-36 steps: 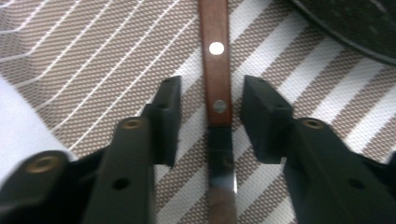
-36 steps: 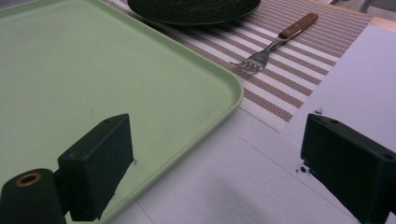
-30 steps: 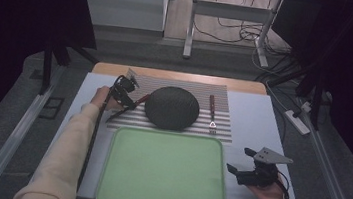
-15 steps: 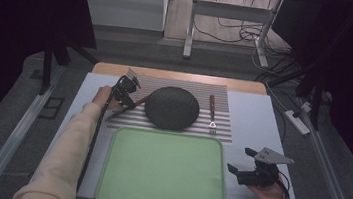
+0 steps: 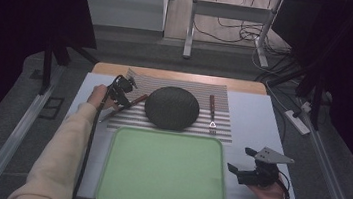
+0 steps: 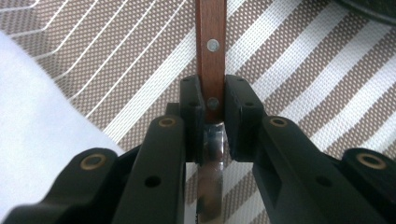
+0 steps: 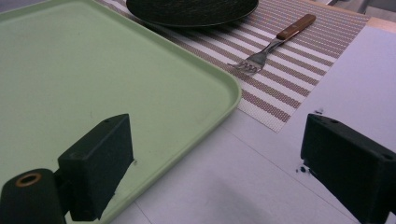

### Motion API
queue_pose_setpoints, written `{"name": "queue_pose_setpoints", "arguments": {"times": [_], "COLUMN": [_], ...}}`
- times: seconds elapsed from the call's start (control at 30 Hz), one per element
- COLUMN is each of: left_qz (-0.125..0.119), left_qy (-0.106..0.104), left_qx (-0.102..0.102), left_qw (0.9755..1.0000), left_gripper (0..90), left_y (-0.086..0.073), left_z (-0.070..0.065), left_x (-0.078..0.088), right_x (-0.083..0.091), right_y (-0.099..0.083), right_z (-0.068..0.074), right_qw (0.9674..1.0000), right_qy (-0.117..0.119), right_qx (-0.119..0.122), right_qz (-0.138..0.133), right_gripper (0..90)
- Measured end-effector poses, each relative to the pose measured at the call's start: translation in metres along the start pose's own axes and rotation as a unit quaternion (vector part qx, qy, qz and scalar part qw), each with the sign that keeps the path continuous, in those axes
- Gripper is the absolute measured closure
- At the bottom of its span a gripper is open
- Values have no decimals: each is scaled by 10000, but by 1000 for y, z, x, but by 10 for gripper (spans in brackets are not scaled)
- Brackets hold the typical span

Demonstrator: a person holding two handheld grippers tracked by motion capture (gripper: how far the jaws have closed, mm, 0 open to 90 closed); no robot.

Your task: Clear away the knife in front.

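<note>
On a white-topped table [image 5: 263, 119] lie one striped placemat [image 5: 225, 97], one dark round plate [image 5: 172, 108], one green tray [image 5: 164, 171], one knife [image 5: 136, 101] and one fork [image 5: 211, 114], with two hand-held grippers at work over them. The plate sits at the middle of the placemat, the fork lies on the mat just to the plate's right with its wooden handle pointing away from the person and its tines toward the tray, and the knife lies slantwise on the mat's left part. The tray rests nearer the person, its far rim along the placemat's near edge, and its surface is bare. The left gripper [image 5: 126, 100], held in the person's left hand [image 5: 98, 94] at the end of a pale sleeve [image 5: 56, 161], reaches over the mat's left side; in the left gripper view its jaws are drawn in tight on the knife [image 6: 211, 100], the two black pads pressing either side where the riveted wooden handle meets the steel blade. The right gripper [image 5: 238, 170], in the right hand [image 5: 268, 193], sits over the bare tabletop just right of the tray; in the right gripper view its jaws stand wide apart and grasp nothing, one over the tray's [image 7: 116, 79] corner and the other over the white surface, with the fork [image 7: 275, 43] and plate [image 7: 191, 11] beyond.
</note>
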State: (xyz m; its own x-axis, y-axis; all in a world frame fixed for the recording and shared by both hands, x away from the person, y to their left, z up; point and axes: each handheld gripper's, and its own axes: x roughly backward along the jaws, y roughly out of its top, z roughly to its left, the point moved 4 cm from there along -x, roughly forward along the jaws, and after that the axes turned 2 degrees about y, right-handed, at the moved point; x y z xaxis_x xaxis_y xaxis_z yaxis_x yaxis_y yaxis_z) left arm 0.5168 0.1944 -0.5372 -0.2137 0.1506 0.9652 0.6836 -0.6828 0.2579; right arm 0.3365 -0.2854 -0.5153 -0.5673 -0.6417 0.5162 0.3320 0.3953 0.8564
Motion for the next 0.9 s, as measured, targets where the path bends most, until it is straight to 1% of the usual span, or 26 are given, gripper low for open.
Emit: {"name": "queue_pose_setpoints", "arguments": {"times": [0.1,0.17,0.23,0.33,0.43,0.57,0.67,0.77,0.9], "left_qz": [-67,-75,-133,-167,-230,-358,-410,-444,-525], "left_qy": [-12,24,-12,-1,-47,-82,-94,-183,-213], "left_qx": [22,-31,-57,-115,-194,-255,-308,-363,-471], "left_qw": [10000,10000,9999,9998,9995,9990,9986,9982,9973], "left_gripper": [777,776,776,776,776,776,776,776,776], "left_y": [-3,-4,-5,-8,-13,-20,-26,-32,-38], "left_z": [0,-1,-4,-9,-18,-33,-44,-55,-71], "left_x": [6,11,17,26,35,47,55,61,67], "right_x": [0,0,0,0,0,-1,-2,-2,-4], "right_y": [0,0,0,0,0,0,0,1,3], "right_z": [0,-1,0,0,0,0,-1,0,0], "right_qw": [10000,10000,10000,10000,10000,10000,10000,10000,10000], "right_qy": [-4,-3,-8,-9,-3,29,26,52,70], "right_qx": [-7,-10,-6,-7,-12,-9,-15,-9,2], "right_qz": [-2,-4,8,11,1,4,15,-14,-6], "right_gripper": [93,93,93,92,92,93,93,93,93]}}
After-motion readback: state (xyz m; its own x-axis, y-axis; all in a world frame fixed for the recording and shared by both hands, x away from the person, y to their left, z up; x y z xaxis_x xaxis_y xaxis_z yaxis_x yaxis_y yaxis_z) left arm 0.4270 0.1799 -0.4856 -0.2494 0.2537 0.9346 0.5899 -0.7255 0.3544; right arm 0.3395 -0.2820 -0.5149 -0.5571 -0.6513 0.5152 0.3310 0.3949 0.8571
